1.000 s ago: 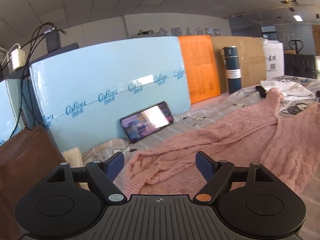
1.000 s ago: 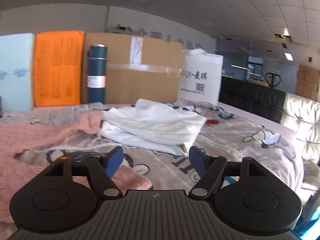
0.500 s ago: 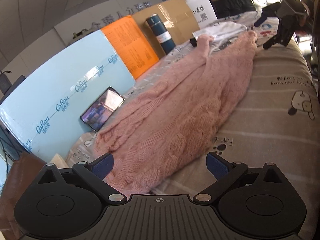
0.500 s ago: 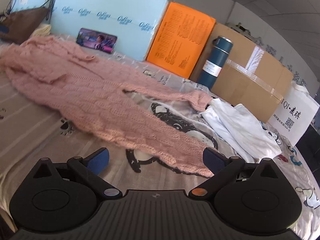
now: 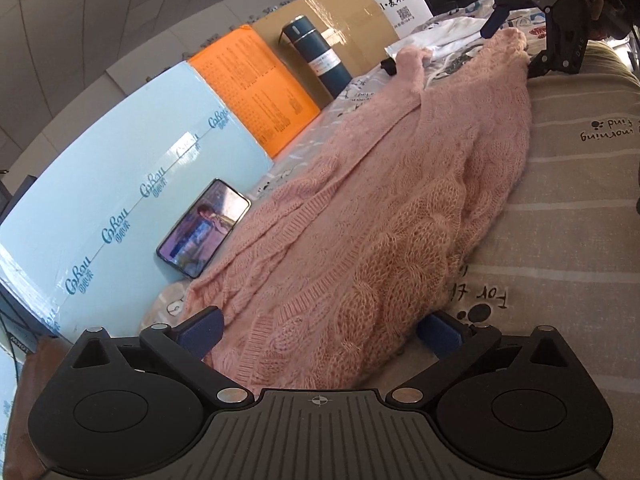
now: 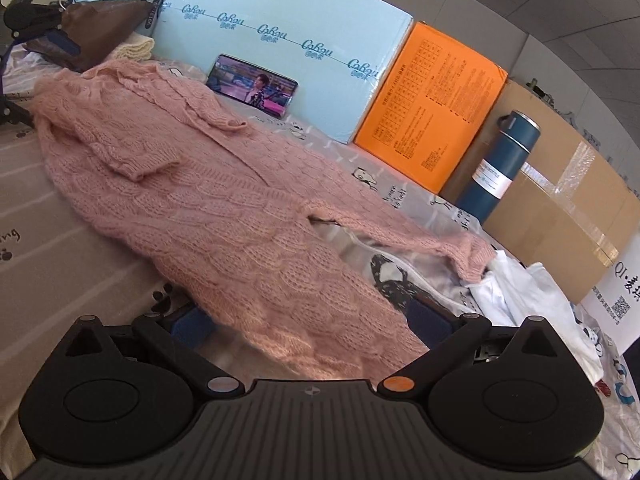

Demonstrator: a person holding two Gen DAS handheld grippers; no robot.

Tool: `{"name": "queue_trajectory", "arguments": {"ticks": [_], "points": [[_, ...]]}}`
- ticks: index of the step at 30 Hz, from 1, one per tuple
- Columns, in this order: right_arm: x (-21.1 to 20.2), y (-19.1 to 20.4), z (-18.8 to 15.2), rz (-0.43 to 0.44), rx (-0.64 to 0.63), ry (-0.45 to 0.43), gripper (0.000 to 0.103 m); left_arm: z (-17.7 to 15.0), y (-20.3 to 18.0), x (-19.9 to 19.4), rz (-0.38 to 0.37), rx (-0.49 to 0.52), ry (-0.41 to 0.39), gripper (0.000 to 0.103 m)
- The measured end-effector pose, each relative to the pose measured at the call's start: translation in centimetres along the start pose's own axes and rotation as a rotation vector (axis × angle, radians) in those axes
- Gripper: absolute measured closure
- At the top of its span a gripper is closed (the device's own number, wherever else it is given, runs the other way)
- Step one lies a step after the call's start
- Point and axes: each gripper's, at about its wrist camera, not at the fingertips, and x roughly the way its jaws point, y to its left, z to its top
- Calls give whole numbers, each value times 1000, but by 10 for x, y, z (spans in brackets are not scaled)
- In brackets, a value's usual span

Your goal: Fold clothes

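A pink cable-knit cardigan (image 5: 384,216) lies spread out lengthwise on the printed bed sheet (image 5: 568,208). It also shows in the right wrist view (image 6: 224,208). My left gripper (image 5: 320,330) is open, its blue pads either side of one end of the cardigan, low over it. My right gripper (image 6: 308,322) is open, its pads either side of the opposite end. One sleeve (image 6: 400,232) stretches toward a white garment (image 6: 532,304). The right gripper also appears far off in the left wrist view (image 5: 516,4).
A phone (image 5: 204,228) with a lit screen leans on a light blue foam board (image 5: 132,184). An orange box (image 6: 428,120), a dark blue flask (image 6: 500,164) and a cardboard box (image 6: 568,208) line the back. A brown bag (image 6: 100,28) is at the far end.
Both grippers have dropped from looking across the room down to the two ends of the cardigan. The knit now sits between each pair of open pads.
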Motion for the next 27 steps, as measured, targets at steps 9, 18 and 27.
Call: {"name": "queue_trajectory", "arguments": {"ticks": [9,18,27], "points": [[12,-20,16,95,108,-127,25,-11,17,3,-11,-97,-31,57],[27,-56,38,183,208,-264,87,-7,52,12,15,-209,-114,87],[88,-93,73,229,211,-235,89,-3,113,50,-72,-298,-34,82]]}}
